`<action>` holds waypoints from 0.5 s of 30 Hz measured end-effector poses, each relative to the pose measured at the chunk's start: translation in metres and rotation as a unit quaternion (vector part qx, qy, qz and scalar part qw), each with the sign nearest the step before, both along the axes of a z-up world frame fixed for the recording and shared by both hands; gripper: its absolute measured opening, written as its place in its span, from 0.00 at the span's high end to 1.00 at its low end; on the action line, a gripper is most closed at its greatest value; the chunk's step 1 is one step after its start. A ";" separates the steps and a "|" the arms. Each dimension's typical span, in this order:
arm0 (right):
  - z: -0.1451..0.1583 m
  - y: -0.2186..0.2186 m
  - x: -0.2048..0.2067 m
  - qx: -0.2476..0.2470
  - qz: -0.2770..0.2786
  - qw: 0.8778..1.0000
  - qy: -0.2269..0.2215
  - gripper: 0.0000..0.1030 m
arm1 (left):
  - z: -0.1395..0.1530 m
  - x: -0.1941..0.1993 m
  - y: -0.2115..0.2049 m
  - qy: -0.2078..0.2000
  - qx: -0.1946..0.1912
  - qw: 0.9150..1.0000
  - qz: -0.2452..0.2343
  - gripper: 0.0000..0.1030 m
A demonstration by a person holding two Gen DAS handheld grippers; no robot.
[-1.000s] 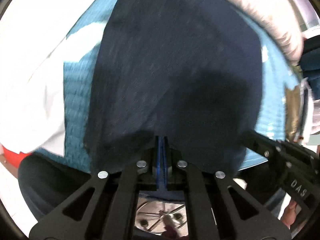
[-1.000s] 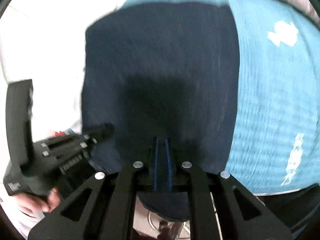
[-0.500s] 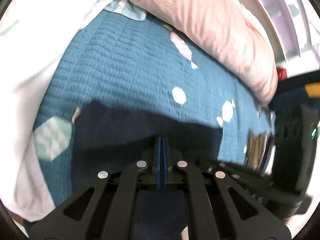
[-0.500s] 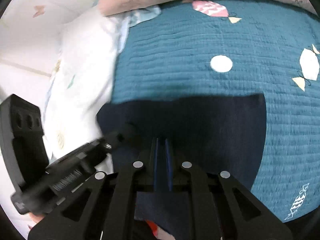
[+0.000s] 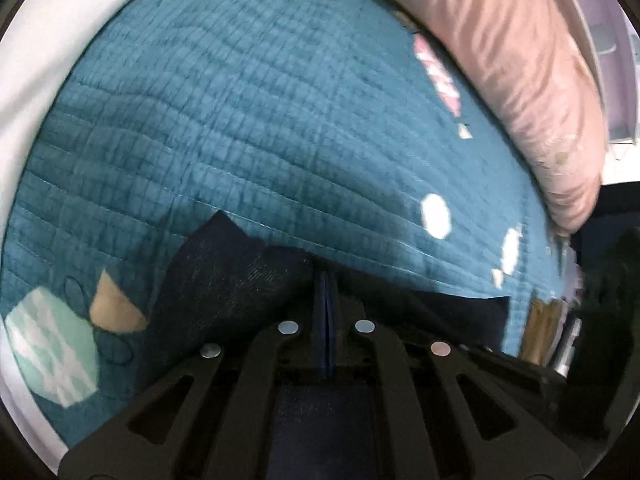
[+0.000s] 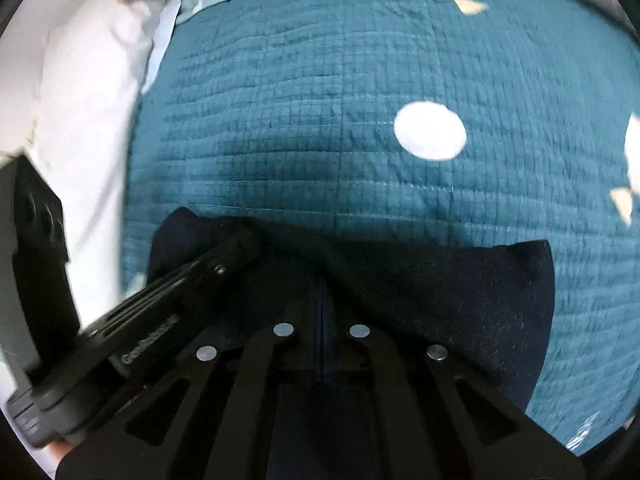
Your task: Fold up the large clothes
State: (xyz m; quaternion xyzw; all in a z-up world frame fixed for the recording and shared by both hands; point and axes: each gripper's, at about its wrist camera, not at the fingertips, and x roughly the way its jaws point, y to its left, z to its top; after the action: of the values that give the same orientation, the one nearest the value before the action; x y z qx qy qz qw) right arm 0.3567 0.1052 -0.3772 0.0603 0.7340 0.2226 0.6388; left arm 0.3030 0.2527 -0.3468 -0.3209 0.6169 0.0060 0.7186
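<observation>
Dark navy fabric garment (image 5: 224, 280) spread low on teal quilted bedspread (image 5: 260, 120), top edge pinched at two spots. Left gripper (image 5: 326, 280) pressed together on cloth edge; right gripper (image 6: 322, 292) likewise clamped on it, close beside. Pink pillow (image 5: 520, 60) beyond, white sheet (image 6: 88, 120) at side.

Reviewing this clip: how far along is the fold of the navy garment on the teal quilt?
Done: the navy garment lies bunched low on the teal quilt. In hand: the left hand-held gripper and right hand-held gripper are each shut on its far edge. Left: release, flatten the raised corners, and any further folds; how many folds are already made cannot be told.
</observation>
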 end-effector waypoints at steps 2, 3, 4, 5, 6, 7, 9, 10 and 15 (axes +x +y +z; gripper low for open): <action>0.009 -0.016 0.001 0.025 -0.006 1.000 0.014 1.00 | 0.016 -0.003 0.002 -0.010 0.007 1.000 -0.017 0.98; 0.017 -0.029 0.000 0.031 -0.010 0.999 0.010 1.00 | 0.020 -0.006 0.002 -0.012 0.019 0.999 -0.027 0.98; 0.023 -0.038 0.000 0.035 -0.012 0.999 0.010 1.00 | 0.028 -0.008 0.000 -0.014 0.036 0.998 -0.042 0.98; 0.026 -0.046 -0.002 0.039 -0.014 0.999 0.010 1.00 | 0.033 -0.010 -0.001 -0.014 0.052 0.997 -0.053 0.98; 0.031 -0.059 -0.004 0.038 -0.019 0.999 0.008 1.00 | 0.037 -0.012 -0.002 -0.010 0.071 0.996 -0.061 0.98; 0.036 -0.066 -0.007 0.039 -0.021 0.999 0.006 1.00 | 0.040 -0.013 -0.002 -0.006 0.086 0.994 -0.067 0.98; 0.041 -0.080 -0.014 0.042 -0.025 0.999 0.000 1.00 | 0.038 -0.016 -0.001 -0.003 0.101 0.992 -0.076 0.98; 0.042 -0.081 -0.014 0.046 -0.028 0.999 -0.002 1.00 | 0.034 -0.019 0.002 -0.002 0.100 0.992 -0.077 0.98; 0.021 -0.074 -0.014 0.036 -0.040 0.998 -0.025 1.00 | 0.006 -0.017 0.014 -0.004 0.070 0.997 -0.045 0.98</action>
State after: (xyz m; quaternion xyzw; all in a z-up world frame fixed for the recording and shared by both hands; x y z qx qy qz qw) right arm 0.3423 0.0316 -0.3564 0.1068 0.7064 0.2244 0.6628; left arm 0.2858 0.2663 -0.3407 -0.2419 0.6261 0.0158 0.7411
